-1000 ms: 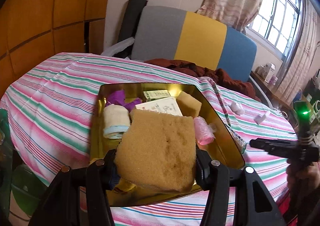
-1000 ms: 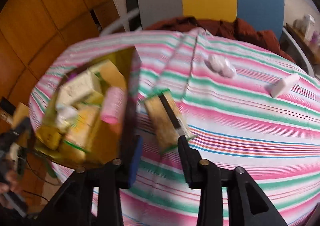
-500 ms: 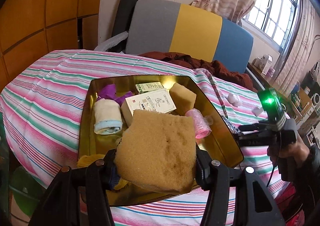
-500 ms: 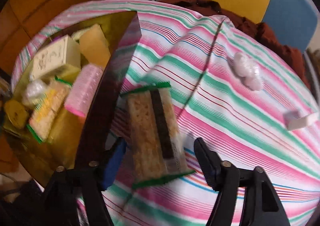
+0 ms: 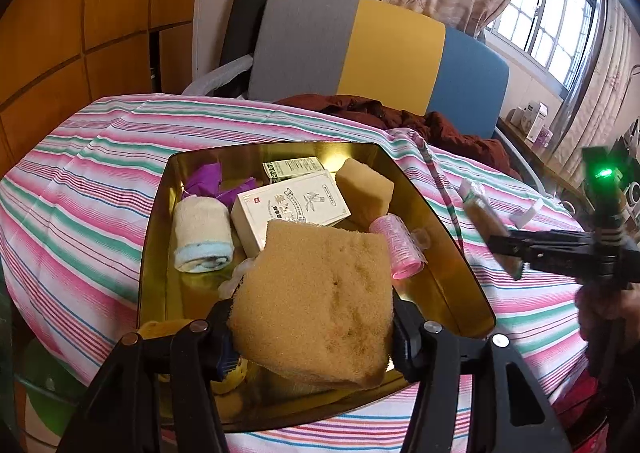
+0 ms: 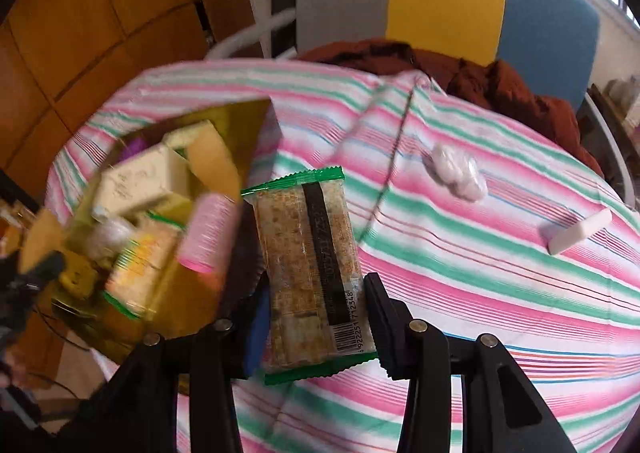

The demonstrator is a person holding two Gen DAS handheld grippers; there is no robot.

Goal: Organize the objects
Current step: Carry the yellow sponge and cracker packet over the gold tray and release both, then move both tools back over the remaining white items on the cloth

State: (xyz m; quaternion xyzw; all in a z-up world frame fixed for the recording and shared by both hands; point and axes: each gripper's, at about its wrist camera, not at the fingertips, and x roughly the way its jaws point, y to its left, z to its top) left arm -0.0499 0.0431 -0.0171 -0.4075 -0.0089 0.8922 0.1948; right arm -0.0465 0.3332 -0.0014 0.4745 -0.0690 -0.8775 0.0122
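In the right wrist view the right hand-held gripper (image 6: 316,327) pinches a green-edged cracker packet (image 6: 310,273) by its lower end, long axis running up the frame, lifted above the striped table (image 6: 460,273). The gold tray (image 6: 256,121) lies just left of the packet, so the drop is a short move leftward. In the left wrist view the left hand-held gripper (image 5: 312,327) clamps a large tan sponge (image 5: 316,305) over the tray's near end.

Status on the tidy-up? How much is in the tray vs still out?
Done: gold tray already holds a rolled towel, white box, pink roller and more. In hand: left gripper grips a big sponge over the tray; right gripper holds a cracker packet. Left: white eraser-like block and a white wrapped item on the cloth.
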